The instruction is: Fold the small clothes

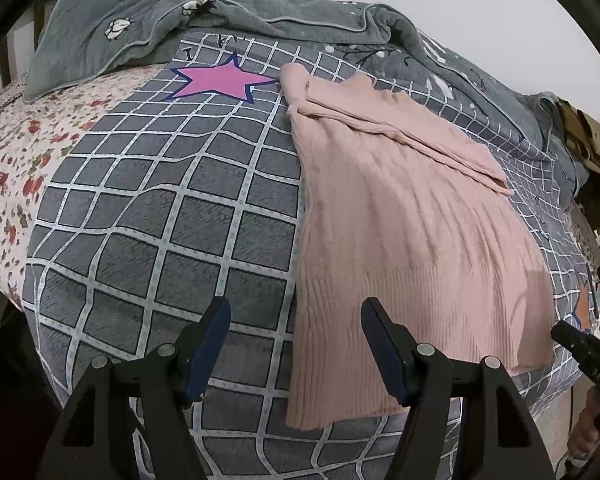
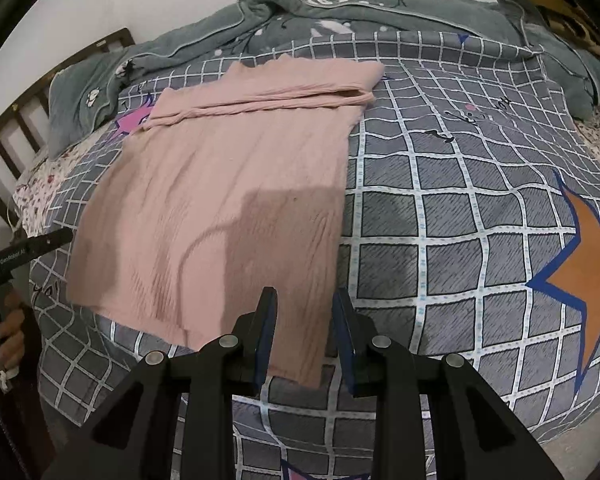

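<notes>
A pink ribbed knit top lies flat on the grey checked bedspread, its sleeves folded across the far end. It also shows in the right wrist view. My left gripper is open and empty, above the near left hem corner of the top. My right gripper is open with a narrower gap and holds nothing; it hovers over the near right hem corner. The other gripper's body shows at the edge of each view.
A rumpled grey quilt and a grey pillow lie along the far side of the bed. A floral sheet shows at the left. A wooden headboard stands beyond. A brown item sits at the far right.
</notes>
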### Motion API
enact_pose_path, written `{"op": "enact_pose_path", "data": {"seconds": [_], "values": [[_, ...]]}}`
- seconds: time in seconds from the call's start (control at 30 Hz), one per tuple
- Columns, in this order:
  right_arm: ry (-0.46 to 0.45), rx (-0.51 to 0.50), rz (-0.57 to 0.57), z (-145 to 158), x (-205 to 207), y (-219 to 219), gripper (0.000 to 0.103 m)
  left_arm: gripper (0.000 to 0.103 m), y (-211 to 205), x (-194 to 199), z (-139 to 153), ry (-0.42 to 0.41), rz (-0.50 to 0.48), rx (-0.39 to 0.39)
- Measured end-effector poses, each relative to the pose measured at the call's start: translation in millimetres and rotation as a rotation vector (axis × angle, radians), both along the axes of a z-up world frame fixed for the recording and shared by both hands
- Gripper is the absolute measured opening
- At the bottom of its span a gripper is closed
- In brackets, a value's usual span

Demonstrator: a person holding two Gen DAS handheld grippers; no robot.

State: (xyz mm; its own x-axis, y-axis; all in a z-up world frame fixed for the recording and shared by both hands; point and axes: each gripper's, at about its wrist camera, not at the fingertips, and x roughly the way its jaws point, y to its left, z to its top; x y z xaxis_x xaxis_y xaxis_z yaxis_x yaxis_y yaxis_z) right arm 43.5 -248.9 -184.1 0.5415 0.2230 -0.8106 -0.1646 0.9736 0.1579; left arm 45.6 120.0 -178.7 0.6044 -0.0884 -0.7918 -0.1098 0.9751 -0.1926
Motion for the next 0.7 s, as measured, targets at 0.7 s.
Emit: {"op": "enact_pose_path", "data": {"seconds": [0.7], "values": [[-0.095, -0.093, -0.052, 21, -18, 7, 0.028, 0.065, 13, -12, 5, -0.023, 0.018, -0.064]]}}
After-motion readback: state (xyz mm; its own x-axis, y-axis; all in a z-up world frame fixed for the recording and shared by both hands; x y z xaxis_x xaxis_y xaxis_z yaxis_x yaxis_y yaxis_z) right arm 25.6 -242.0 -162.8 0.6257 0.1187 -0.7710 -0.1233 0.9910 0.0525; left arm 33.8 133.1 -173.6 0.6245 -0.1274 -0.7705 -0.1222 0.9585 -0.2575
